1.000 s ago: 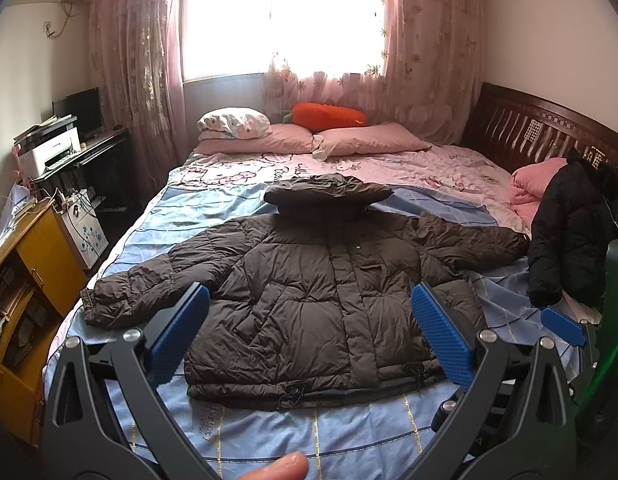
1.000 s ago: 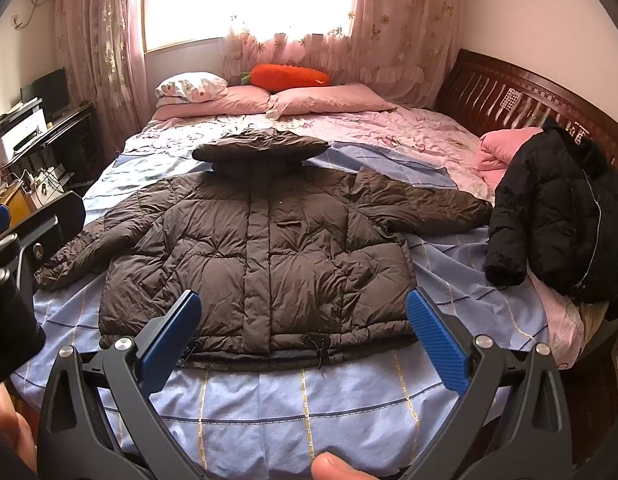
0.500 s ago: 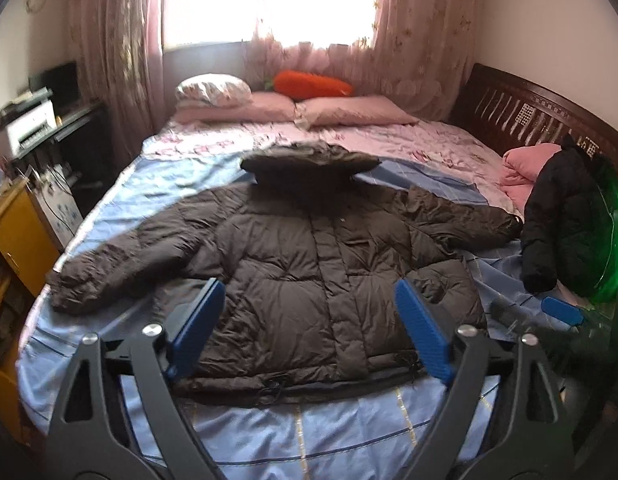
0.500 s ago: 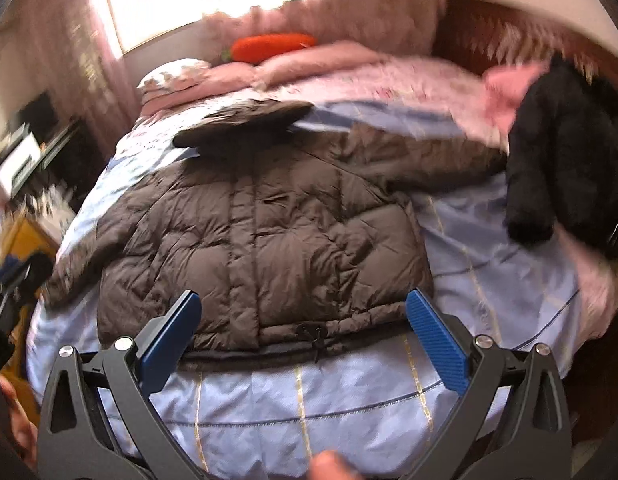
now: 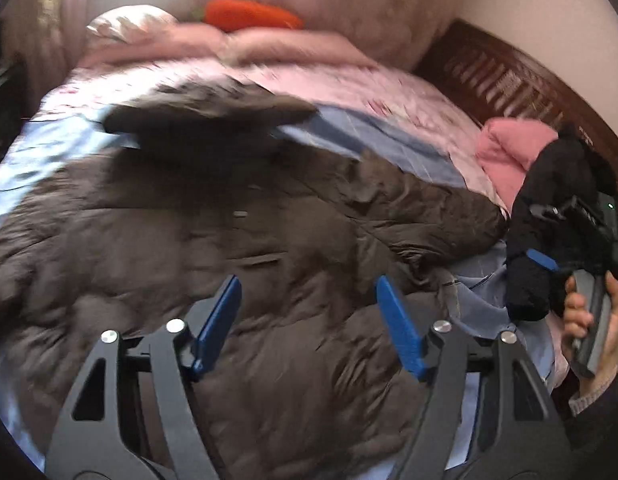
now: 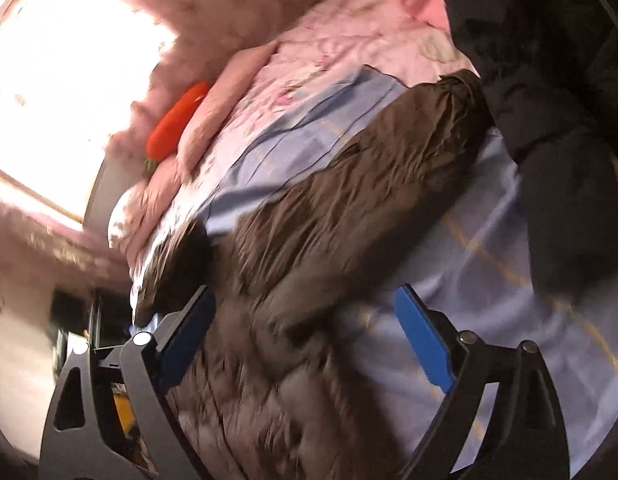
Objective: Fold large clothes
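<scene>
A large brown puffer jacket (image 5: 237, 248) lies spread flat on the bed, hood (image 5: 205, 110) toward the pillows, right sleeve (image 5: 437, 216) stretched to the right. My left gripper (image 5: 309, 312) is open and empty, low over the jacket's body. My right gripper (image 6: 305, 344) is open and empty, tilted, over the jacket's right side near the sleeve (image 6: 389, 168); the jacket's body (image 6: 269, 400) runs under its left finger. The right gripper also shows in the left wrist view (image 5: 549, 260), held in a hand by the bed's right side.
A black jacket (image 5: 557, 216) is piled at the bed's right edge, also in the right wrist view (image 6: 557, 100). Blue sheet (image 6: 489, 264), pink quilt (image 5: 349, 76), pink pillows and an orange carrot cushion (image 5: 249, 14) lie at the back. A wooden headboard (image 5: 509, 76) runs along the right.
Both grippers have moved forward and down toward the jacket. The left one has narrowed a little. The right one has swung to the right and tilted, now over the right sleeve side.
</scene>
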{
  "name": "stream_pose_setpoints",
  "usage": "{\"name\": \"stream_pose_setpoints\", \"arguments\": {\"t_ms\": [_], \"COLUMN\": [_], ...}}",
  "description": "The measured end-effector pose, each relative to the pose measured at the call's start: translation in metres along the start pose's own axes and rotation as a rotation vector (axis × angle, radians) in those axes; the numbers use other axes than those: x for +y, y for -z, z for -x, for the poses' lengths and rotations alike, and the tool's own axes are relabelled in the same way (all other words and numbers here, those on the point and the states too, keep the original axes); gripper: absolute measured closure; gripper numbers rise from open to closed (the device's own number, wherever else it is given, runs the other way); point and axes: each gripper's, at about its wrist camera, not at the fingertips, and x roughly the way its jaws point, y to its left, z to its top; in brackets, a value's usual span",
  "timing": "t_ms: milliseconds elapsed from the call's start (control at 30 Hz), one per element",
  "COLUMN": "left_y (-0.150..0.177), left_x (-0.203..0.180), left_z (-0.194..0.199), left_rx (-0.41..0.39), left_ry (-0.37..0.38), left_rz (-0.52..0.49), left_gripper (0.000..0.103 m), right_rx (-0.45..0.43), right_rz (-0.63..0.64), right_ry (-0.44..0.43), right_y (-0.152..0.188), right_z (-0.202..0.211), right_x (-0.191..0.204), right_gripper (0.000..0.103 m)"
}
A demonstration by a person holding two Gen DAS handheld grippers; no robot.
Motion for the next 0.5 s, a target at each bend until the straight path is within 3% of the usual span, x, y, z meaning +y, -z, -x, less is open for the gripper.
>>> {"name": "stream_pose_setpoints", "arguments": {"t_ms": [200, 367, 400, 433, 467, 500], "left_y": [-0.022, -0.032, -0.032, -0.031, -0.029, -0.026], "left_x": [-0.057, -0.083, -0.085, -0.084, -0.082, -0.082], "left_z": [-0.092, -0.157, -0.172, -0.182, -0.195, -0.203], "left_rx": [0.018, 0.101, 0.133, 0.156, 0.195, 0.222], "left_ry": [0.031, 0.022, 0.000, -0.016, -0.040, -0.054], "left_rz": [-0.126, -0.144, -0.135, -0.130, -0.130, -0.133], "left_gripper": [0.033, 0.033, 0.033, 0.035, 0.039, 0.041], "right_rx": [0.020, 0.023, 0.005, -0.031, -0.070, -0.103], "right_rz": [-0.070, -0.201, -0.232, -0.255, -0.262, -0.254], "right_ry": [0.187, 0.189, 0.183, 0.167, 0.163, 0.150], "right_y": [-0.050, -0.079, -0.080, -0.081, -0.082, -0.085], "right_z": [-0.067, -0.101, -0.103, -0.100, -0.094, -0.088], "right_x": [-0.052, -0.101, -0.107, -0.110, -0.111, -0.109], "right_gripper": [0.014, 0.014, 0.020, 0.034, 0.076, 0.092]}}
